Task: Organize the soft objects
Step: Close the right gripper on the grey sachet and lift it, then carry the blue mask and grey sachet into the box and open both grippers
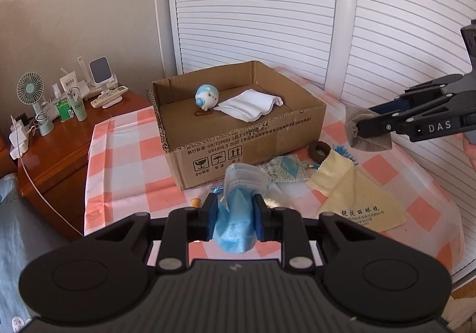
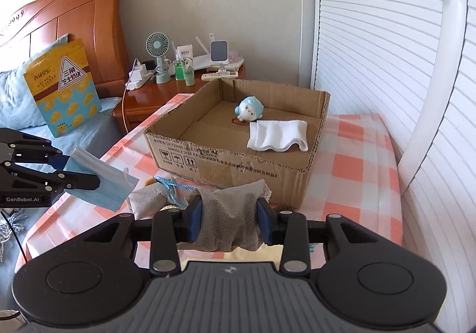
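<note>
My left gripper (image 1: 233, 214) is shut on a blue face mask (image 1: 238, 223) and holds it above the checked cloth in front of the cardboard box (image 1: 238, 148). My right gripper (image 2: 229, 223) is shut on a grey mesh cloth (image 2: 229, 220), held near the box's front wall (image 2: 226, 160). Inside the box lie a blue-and-white plush toy (image 2: 249, 108) and a folded white towel (image 2: 278, 135). The left gripper with the mask (image 2: 101, 181) shows at the left of the right wrist view. The right gripper with the grey cloth (image 1: 367, 132) shows at the right of the left wrist view.
On the checked cloth (image 1: 128, 154) right of the box lie a yellow lens cloth (image 1: 354, 193), a patterned pouch (image 1: 285, 170) and a brown ring (image 1: 318, 151). A wooden nightstand (image 2: 151, 95) with a fan (image 2: 157, 47) and bottles stands left. A louvred door (image 1: 267, 11) is behind.
</note>
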Demonstrator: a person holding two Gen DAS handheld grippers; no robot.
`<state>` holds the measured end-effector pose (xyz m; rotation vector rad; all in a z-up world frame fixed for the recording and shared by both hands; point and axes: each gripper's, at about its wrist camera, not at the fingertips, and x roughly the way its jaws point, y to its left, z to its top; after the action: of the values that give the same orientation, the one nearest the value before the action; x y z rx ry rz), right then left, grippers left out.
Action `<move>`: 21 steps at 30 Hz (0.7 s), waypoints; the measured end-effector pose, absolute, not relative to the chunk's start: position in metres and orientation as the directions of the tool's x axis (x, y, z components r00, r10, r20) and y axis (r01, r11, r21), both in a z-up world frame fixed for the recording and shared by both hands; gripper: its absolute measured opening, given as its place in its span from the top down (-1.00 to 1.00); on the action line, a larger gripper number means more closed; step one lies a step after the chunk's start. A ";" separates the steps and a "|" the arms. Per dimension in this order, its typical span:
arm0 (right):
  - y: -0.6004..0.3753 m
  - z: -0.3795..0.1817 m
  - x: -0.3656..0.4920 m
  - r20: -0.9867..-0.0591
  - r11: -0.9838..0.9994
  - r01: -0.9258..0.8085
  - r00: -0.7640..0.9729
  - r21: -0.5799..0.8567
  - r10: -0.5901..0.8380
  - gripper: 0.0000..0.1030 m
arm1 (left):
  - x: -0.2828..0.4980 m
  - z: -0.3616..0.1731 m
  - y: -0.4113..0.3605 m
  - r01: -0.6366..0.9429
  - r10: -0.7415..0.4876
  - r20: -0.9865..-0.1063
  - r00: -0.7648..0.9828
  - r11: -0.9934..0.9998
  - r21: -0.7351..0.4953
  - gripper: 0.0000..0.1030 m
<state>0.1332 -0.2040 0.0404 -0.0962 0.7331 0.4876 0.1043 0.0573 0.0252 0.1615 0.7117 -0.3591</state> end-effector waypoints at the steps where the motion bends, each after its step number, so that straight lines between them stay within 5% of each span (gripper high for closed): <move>1: -0.204 0.042 0.133 -0.661 0.885 -0.460 0.640 0.078 0.391 0.17 | 0.105 0.026 0.056 0.378 -0.268 -0.662 0.700 0.925 0.024 0.55; 10: -0.200 0.047 0.135 -0.655 0.885 -0.460 0.648 0.069 0.388 0.17 | 0.122 0.038 0.050 0.408 -0.289 -0.638 0.714 0.912 0.043 0.72; 12: -0.200 0.045 0.135 -0.657 0.884 -0.461 0.644 0.077 0.393 0.17 | 0.131 0.042 0.049 0.408 -0.292 -0.632 0.718 0.912 0.041 0.60; 14: -0.200 0.042 0.135 -0.661 0.884 -0.461 0.639 0.079 0.393 0.17 | 0.135 0.043 0.050 0.414 -0.302 -0.631 0.714 0.910 0.034 0.10; 16: -0.199 0.039 0.134 -0.668 0.884 -0.461 0.635 0.075 0.388 0.17 | 0.136 0.038 0.050 0.437 -0.319 -0.652 0.687 0.899 0.021 -0.17; 21: -0.199 0.032 0.135 -0.677 0.884 -0.459 0.623 0.090 0.392 0.17 | 0.118 0.007 0.053 0.428 -0.281 -0.721 0.633 0.903 0.024 -0.23</move>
<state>0.1352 -0.1990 0.0321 -0.0950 0.7536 0.4899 0.1177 0.0526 0.0071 0.2002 0.7872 -0.4086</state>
